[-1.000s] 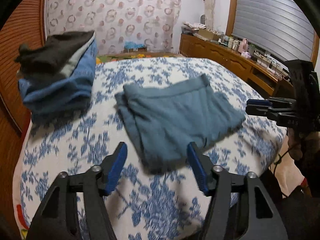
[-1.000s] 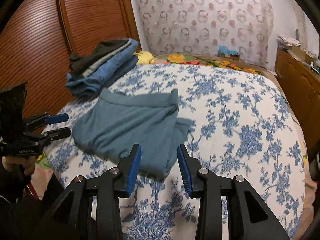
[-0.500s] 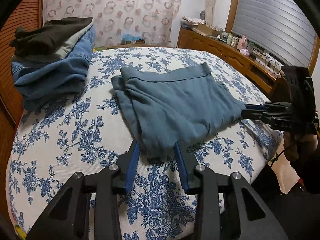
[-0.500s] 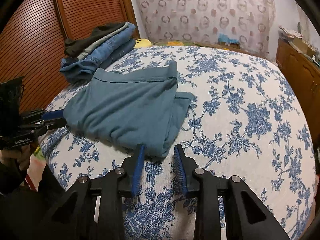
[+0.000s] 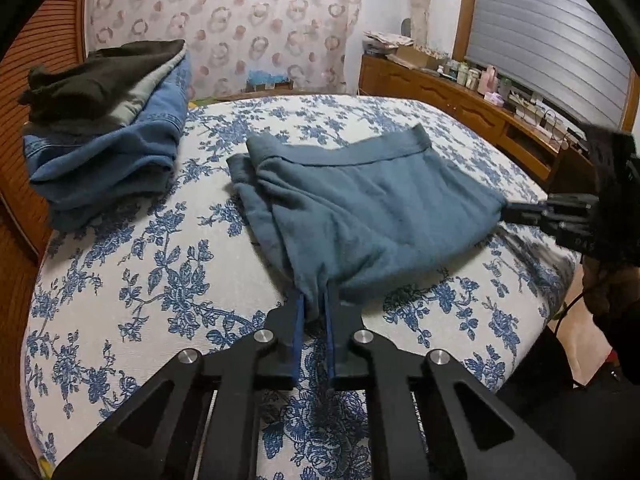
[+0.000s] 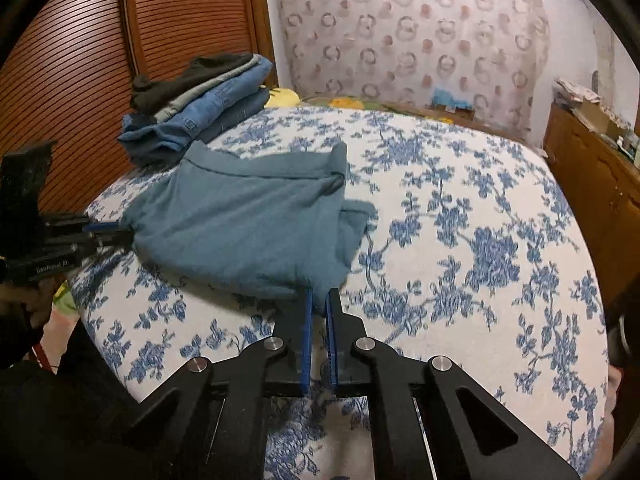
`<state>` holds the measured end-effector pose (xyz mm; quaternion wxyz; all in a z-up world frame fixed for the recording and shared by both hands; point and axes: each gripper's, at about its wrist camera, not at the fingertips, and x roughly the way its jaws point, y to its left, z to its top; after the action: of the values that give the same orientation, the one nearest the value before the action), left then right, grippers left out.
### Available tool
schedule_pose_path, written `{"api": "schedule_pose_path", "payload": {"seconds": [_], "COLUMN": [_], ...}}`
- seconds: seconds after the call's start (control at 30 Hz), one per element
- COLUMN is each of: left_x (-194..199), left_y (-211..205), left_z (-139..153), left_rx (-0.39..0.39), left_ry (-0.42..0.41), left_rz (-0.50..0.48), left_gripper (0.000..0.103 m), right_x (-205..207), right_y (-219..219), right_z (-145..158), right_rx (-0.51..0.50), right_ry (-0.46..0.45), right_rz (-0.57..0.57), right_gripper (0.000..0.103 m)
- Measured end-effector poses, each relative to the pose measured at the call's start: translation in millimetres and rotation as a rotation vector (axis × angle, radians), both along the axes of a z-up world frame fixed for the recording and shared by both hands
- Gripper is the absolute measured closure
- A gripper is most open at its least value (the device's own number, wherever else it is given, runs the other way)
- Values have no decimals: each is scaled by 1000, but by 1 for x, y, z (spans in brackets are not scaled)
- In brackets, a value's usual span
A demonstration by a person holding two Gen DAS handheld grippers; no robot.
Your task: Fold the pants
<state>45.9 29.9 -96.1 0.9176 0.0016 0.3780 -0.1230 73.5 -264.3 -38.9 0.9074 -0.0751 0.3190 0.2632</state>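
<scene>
In the upper left of the left wrist view, a stack of folded clothes (image 5: 108,128) is sitting on the bed (image 5: 160,264). At centre, the teal pants (image 5: 360,208) are lying partly folded on the flowered cover. My left claw (image 5: 314,308) has just been closing and is pinching their near corner. At the right edge, my right claw (image 6: 318,304) is likewise clamping the other corner.

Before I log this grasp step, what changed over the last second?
Both claws have just been closing: the left claw and right claw went from open beside the teal pants to shut on its near corners, one each. The folded stack of jeans and the floral bedspread stayed put.
</scene>
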Motion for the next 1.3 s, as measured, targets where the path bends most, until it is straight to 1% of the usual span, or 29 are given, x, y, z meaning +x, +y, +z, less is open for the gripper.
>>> {"api": "schedule_pose_path", "payload": {"seconds": [0.07,0.2,0.33,0.4,0.5,0.57,0.6,0.63,0.67,0.7,0.73,0.77,0.8,0.83,0.87,0.93,1.1,1.13,1.17,1.23,1.27,1.3], "left_x": [-2,-10,-25,-31,-36,-37,-36,-36,-36,-35,-34,-33,-31,-30,-28,-24,-14,-13,-12,-10,-9,-8], "left_y": [3,5,6,7,9,14,16,17,19,20,21,23,23,23,22,22,22,21,21,18,17,16], "left_z": [1,5,16,18,20,21,22,23,23,24,25,25,26,26,26,24,21,21,21,21,22,22], "left_rx": [-3,-9,-18,-9,30,21,17,17,15,7,-1,-10,-15,-16,-11,5,-10,-11,-12,-7,-5,-3], "left_ry": [-4,-15,-38,-28,-28,-24,-23,-26,-31,-35,-38,-40,-41,-41,-41,-34,-24,-23,-25,-32,-33,-34], "left_rz": [-2,-8,-15,-21,-1,1,4,10,17,19,21,23,28,32,39,52,60,60,58,56,55,54], "left_gripper": [94,94,94,94,93,85,77,72,69,61,56,54,45,28,20,18,19,19,18,18,18,18], "right_x": [-1,-9,-25,-35,-43,-46,-46,-47,-49,-51,-52,-53,-53,-53,-53,-52,-45,-44,-41,-37,-34,-32], "right_y": [0,-2,-2,-3,-7,-11,-13,-16,-17,-18,-19,-21,-22,-21,-21,-20,-17,-16,-17,-15,-14,-14], "right_z": [0,8,17,21,24,27,29,31,32,34,35,36,37,37,37,37,35,35,34,33,32,31], "right_rx": [5,26,1,3,17,20,24,32,34,32,32,35,38,38,39,44,53,52,50,45,41,39], "right_ry": [8,7,14,12,27,24,21,18,14,8,3,-1,-3,-4,-6,-7,-8,-9,-10,-6,-4,-3], "right_rz": [4,17,33,46,46,36,29,25,22,16,11,8,5,2,-2,-7,-12,-15,-19,-22,-28,-35], "right_gripper": [97,97,97,97,97,97,97,97,97,97,97,97,97,97,97,97,97,94,89,77,67,63]}}
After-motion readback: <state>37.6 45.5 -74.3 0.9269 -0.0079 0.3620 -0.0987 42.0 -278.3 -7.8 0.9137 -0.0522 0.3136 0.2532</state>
